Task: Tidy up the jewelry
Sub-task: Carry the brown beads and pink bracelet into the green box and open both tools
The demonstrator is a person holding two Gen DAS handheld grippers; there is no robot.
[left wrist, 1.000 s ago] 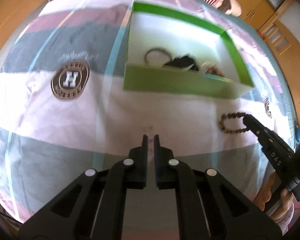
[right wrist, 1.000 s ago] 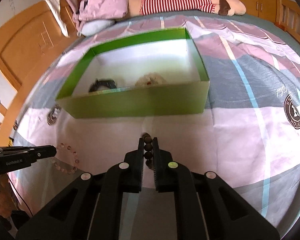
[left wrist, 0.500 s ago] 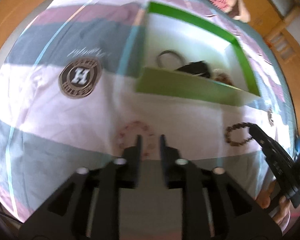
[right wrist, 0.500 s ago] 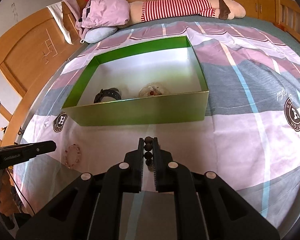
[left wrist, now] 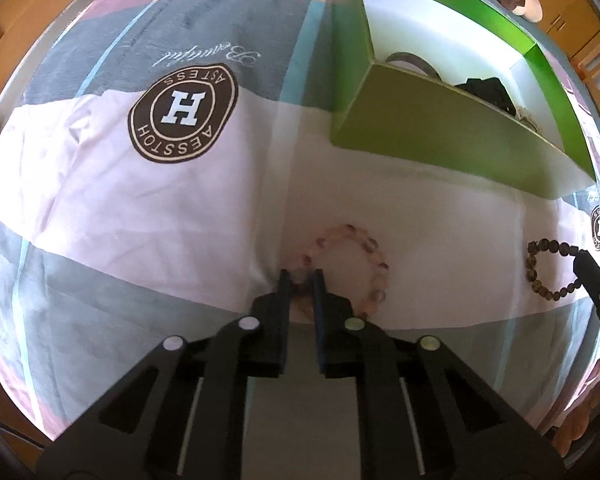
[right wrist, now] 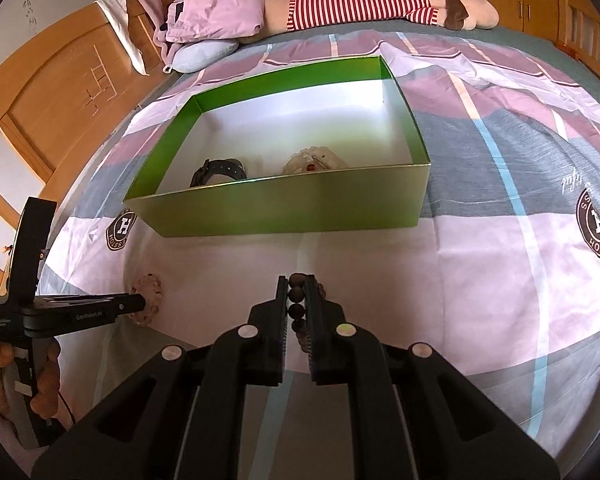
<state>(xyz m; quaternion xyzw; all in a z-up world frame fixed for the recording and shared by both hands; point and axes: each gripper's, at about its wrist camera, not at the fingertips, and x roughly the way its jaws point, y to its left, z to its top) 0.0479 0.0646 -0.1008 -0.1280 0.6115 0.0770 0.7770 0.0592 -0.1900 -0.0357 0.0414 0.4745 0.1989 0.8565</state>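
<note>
- Left gripper [left wrist: 300,280]: fingers closing around the pink bead bracelet [left wrist: 352,264] on the bed; bead contact blurred.
- Right gripper [right wrist: 296,296]: fingers clenched on the dark bead bracelet [right wrist: 295,304].
- Green box [right wrist: 284,204] beyond both; watch [right wrist: 216,172] inside, partly hidden by its wall.

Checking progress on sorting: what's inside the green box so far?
Inside the green box lie a black watch and a pale beaded piece, both near the front wall, which covers their lower parts. The rest of the floor looks bare.
</note>
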